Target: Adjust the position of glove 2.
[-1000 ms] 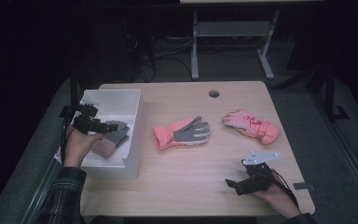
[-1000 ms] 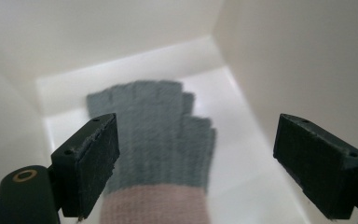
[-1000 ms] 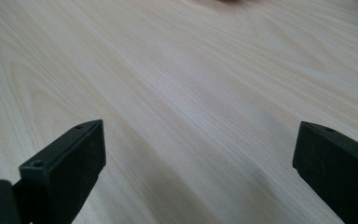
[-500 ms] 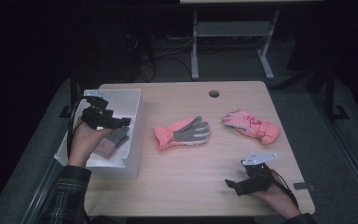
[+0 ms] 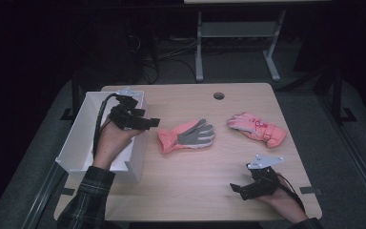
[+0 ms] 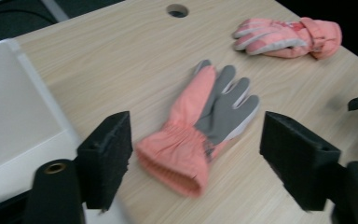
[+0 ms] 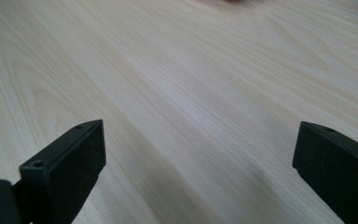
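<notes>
Big wooden surface [image 5: 190,186], with a round hole [image 5: 218,96] near the far edge. White box [image 5: 78,138] standing along the left edge. Coral glove with a grey palm [image 5: 186,136] lying flat near the middle of the surface, cuff toward the box, fingers toward the right edge. Pink glove [image 5: 256,129] lying well apart from it, nearer the far right corner. Left hand-held gripper [image 5: 148,122] held up over the right wall of the box, pointing at the coral glove, just short of its cuff. Jaws wide apart and just been closing a little, nothing between them, the glove further off on the surface. Right hand-held gripper [image 5: 236,188] low near the front right corner. Jaws wide apart over bare wood, holding nothing.
</notes>
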{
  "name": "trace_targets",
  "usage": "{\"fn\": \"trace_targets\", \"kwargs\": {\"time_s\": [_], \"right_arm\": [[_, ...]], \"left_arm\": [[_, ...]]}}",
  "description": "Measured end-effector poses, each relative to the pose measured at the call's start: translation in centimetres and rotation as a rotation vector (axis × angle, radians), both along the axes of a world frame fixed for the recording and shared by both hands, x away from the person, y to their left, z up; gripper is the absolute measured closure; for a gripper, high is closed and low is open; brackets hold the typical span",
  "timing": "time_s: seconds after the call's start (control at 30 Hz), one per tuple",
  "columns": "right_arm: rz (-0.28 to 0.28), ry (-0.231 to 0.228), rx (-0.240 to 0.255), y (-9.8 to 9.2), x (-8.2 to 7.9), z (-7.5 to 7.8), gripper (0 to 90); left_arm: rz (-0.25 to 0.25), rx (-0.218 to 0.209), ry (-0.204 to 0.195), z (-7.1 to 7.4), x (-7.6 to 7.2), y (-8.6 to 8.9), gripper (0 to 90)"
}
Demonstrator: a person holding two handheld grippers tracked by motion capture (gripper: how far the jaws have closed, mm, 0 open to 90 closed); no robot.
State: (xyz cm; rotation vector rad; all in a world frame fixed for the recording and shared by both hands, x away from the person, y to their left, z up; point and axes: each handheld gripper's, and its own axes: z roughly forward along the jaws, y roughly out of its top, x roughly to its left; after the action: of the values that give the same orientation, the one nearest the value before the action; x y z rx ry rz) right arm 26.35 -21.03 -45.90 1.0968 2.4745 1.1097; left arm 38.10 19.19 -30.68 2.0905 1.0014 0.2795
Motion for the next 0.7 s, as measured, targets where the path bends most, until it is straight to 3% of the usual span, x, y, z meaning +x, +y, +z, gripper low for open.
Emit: {"fn": "trace_targets", "kwargs": {"time_s": [0.47, 0.7], "right_arm": [[0.008, 0.000, 0.001, 0.0, -0.1, 0.1, 2.3], [0.010, 0.002, 0.002, 0.0, -0.1, 0.1, 2.3]], "left_arm": [[-0.123, 0.020, 0.008, -1.7, 0.5, -6.9, 87.5], [-0.122, 0.041, 0.035, -4.4, 1.7, -8.8, 89.6]]}}
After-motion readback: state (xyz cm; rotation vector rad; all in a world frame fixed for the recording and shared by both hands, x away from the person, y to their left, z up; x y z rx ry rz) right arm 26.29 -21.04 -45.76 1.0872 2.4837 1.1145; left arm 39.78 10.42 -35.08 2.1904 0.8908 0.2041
